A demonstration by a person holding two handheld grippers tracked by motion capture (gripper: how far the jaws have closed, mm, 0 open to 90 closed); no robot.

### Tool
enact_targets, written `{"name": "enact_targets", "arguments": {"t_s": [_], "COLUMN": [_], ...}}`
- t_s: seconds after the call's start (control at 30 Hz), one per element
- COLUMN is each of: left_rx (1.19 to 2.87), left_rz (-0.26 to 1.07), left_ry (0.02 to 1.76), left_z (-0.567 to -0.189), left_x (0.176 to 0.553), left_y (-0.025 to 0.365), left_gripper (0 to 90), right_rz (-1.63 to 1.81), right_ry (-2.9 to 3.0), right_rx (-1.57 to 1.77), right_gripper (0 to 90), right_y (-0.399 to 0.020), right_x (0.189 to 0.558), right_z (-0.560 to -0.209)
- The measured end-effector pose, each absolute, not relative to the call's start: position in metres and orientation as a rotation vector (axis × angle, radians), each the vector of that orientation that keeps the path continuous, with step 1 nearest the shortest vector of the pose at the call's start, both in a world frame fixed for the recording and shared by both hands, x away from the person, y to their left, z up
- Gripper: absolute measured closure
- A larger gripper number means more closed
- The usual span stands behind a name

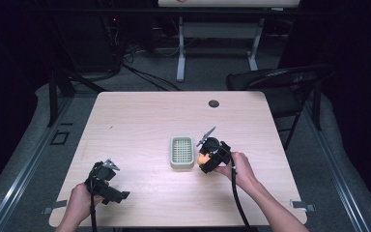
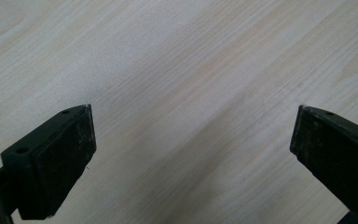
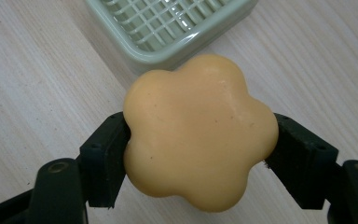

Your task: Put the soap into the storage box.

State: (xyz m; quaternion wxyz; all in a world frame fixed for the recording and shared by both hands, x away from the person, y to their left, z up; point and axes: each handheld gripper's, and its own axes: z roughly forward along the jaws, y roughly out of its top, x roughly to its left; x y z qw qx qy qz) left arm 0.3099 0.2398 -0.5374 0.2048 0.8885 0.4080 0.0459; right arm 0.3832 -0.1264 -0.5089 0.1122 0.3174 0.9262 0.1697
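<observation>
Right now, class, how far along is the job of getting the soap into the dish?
Done: the soap is picked up, clamped in the right gripper just beside the dish. In hand: carrying it over. Left: setting it on the dish's grid and letting go. The left gripper hangs open over bare table.

An orange flower-shaped soap (image 3: 199, 133) with 5 rounded lobes and a smooth, slightly glossy face sits clamped between the 2 black jaws of the right gripper (image 3: 198, 154), one jaw on each side of it. It is held just beside the near edge of a pale green soap dish (image 3: 170, 28). The dish is rectangular with rounded corners and a white grid insert, and it lies flat on the light wooden table (image 1: 140, 121), near the middle, with nothing in it.
</observation>
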Motion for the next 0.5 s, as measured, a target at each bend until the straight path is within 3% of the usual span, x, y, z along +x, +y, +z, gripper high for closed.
{"name": "enact_targets", "arguments": {"t_s": [0.5], "left_rx": [2.478], "left_rz": [0.125], "left_ry": [1.137], "left_z": [-0.538], "left_x": [0.310], "left_y": [0.240], "left_gripper": [0.3], "right_rz": [0.506], "right_ry": [2.717], "right_rx": [0.931], "right_gripper": [26.5], "right_y": [-0.117], "right_x": [0.395], "right_z": [-0.502]}}
